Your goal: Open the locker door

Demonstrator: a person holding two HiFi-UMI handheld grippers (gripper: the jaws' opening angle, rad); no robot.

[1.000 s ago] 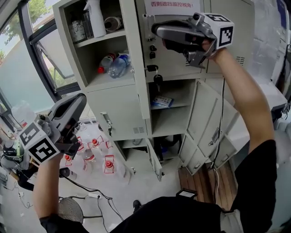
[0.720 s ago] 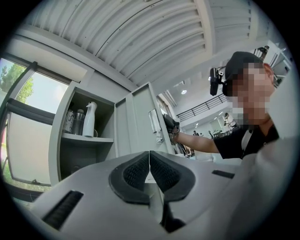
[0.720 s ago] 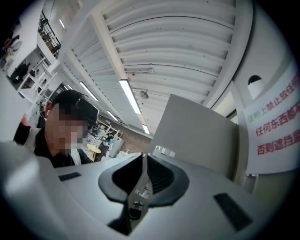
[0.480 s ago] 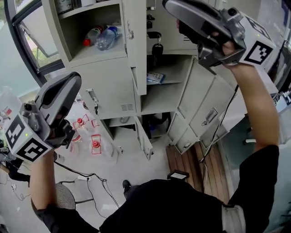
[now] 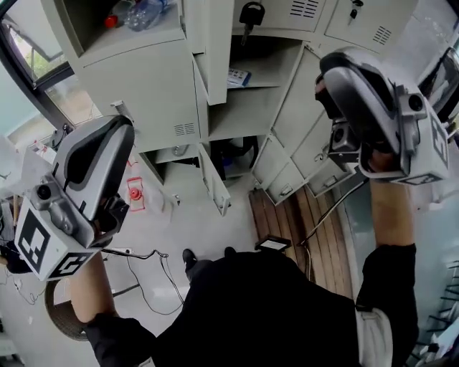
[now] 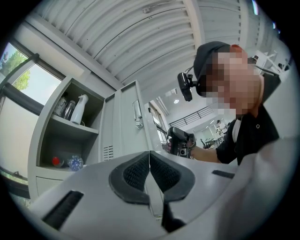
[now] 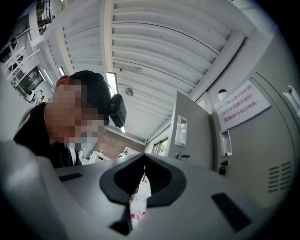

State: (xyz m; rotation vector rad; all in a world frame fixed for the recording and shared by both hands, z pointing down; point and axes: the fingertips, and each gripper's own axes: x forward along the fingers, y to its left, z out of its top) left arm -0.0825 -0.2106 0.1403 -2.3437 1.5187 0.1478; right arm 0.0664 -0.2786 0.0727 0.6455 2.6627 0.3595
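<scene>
The grey locker bank (image 5: 143,79) fills the top of the head view. Its tall middle door (image 5: 213,43) stands open edge-on, and a key (image 5: 252,13) hangs from a lock above. Lower doors (image 5: 287,107) also hang open. My left gripper (image 5: 120,127) is at the lower left, shut and empty, well short of the lockers. My right gripper (image 5: 333,63) is at the right, apart from any door; its jaws have just been closing and nothing is between them. In the left gripper view the pads (image 6: 140,171) meet. In the right gripper view the gripper (image 7: 144,157) faces a door bearing a sign (image 7: 241,108).
Red-capped bottles (image 5: 136,192) stand on the floor at the left by a cable. A wooden platform (image 5: 301,222) and a small black device (image 5: 272,244) lie below the open doors. A window (image 5: 39,86) is at far left. Bottles (image 6: 68,161) sit on an open shelf.
My right gripper has come down from the upper locker door to the right side, away from it. The left gripper has sunk a little. The head view now looks lower.
</scene>
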